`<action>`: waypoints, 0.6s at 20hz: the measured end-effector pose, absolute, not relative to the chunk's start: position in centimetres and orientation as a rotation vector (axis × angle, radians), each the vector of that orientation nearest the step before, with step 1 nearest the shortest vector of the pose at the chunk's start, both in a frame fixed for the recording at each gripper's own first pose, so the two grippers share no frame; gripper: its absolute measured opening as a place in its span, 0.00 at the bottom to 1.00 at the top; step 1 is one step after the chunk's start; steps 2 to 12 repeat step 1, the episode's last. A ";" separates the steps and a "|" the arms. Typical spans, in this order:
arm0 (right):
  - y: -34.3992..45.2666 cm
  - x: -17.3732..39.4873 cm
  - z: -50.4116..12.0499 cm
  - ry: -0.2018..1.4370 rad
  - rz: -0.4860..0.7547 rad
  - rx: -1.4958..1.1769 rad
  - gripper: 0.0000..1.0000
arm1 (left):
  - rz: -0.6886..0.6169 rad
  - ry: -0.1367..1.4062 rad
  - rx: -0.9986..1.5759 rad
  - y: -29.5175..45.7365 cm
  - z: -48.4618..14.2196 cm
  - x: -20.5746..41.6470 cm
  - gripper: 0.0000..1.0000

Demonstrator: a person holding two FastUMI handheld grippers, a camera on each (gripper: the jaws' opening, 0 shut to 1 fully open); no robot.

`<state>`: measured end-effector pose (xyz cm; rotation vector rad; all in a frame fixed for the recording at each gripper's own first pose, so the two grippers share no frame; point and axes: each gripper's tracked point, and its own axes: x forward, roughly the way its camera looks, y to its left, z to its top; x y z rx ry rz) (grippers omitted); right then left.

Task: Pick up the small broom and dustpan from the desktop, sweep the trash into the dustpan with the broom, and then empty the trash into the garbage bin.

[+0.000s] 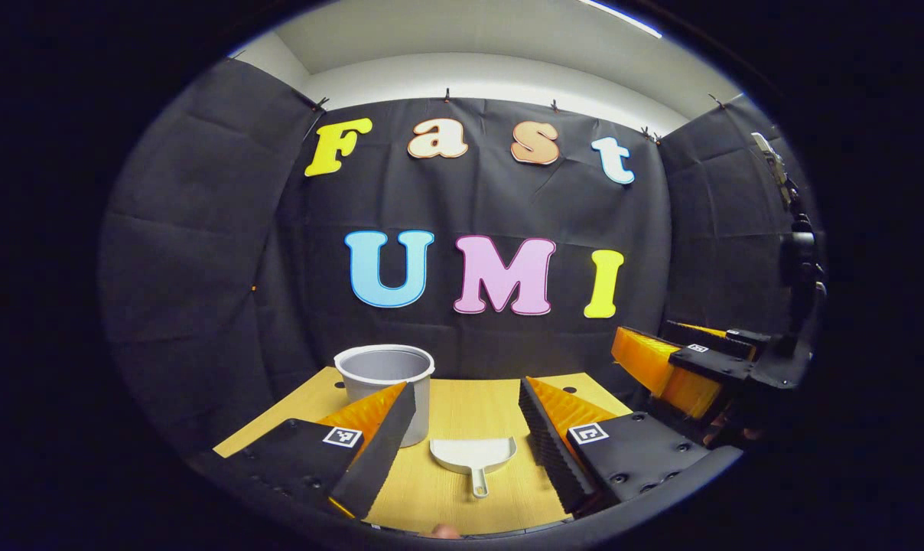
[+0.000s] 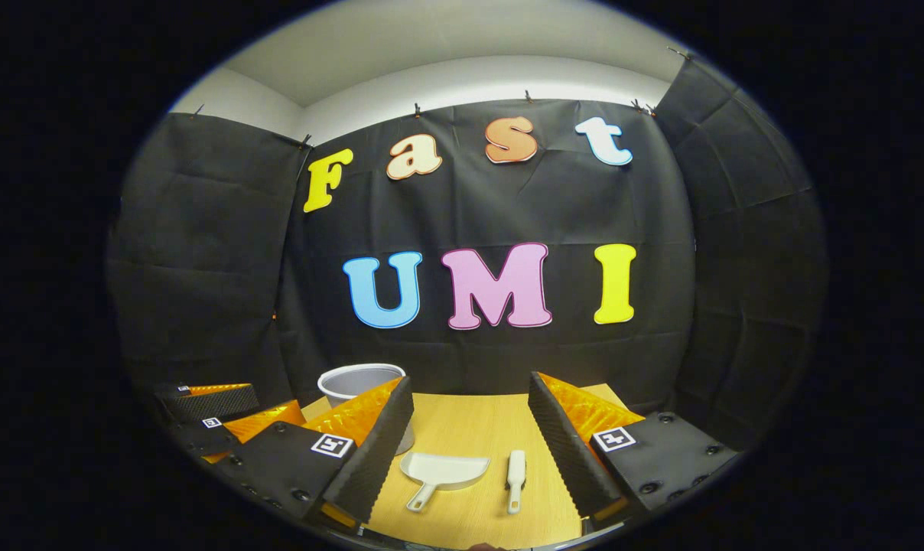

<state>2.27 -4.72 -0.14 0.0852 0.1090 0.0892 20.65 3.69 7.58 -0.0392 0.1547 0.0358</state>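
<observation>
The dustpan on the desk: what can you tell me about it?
The dustpan is small, white and looks like plastic: a shallow scoop with a raised back rim and a short handle pointing toward the camera. It lies flat on the wooden desktop, empty, untouched. The small broom lies just to its right, the grey bin behind, to its left.

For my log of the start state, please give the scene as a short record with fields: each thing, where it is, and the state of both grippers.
dustpan: flat on the table, handle toward the camera
broom: flat on the table, beside the dustpan, apart from it
bin: upright, at the far side of the table, behind the dustpan
table: wooden top
trash: cannot tell any from these views
left gripper: open, holds nothing, above the table
right gripper: open, holds nothing, above the table
</observation>
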 end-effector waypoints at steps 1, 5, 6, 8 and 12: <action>-4.6 2.3 -0.1 0.106 0.092 0.085 0.87 | 0.039 0.156 -0.037 3.9 7.6 20.5 0.83; -4.6 2.3 -0.1 0.106 0.092 0.085 0.87 | 0.039 0.156 -0.037 3.9 7.6 20.5 0.83; -4.6 2.3 -0.1 0.106 0.092 0.085 0.87 | 0.039 0.156 -0.037 3.9 7.6 20.5 0.83; -4.6 2.3 -0.1 0.106 0.092 0.085 0.87 | 0.039 0.156 -0.037 3.9 7.6 20.5 0.83; -4.6 2.3 -0.1 0.106 0.092 0.085 0.87 | 0.039 0.156 -0.037 3.9 7.6 20.5 0.83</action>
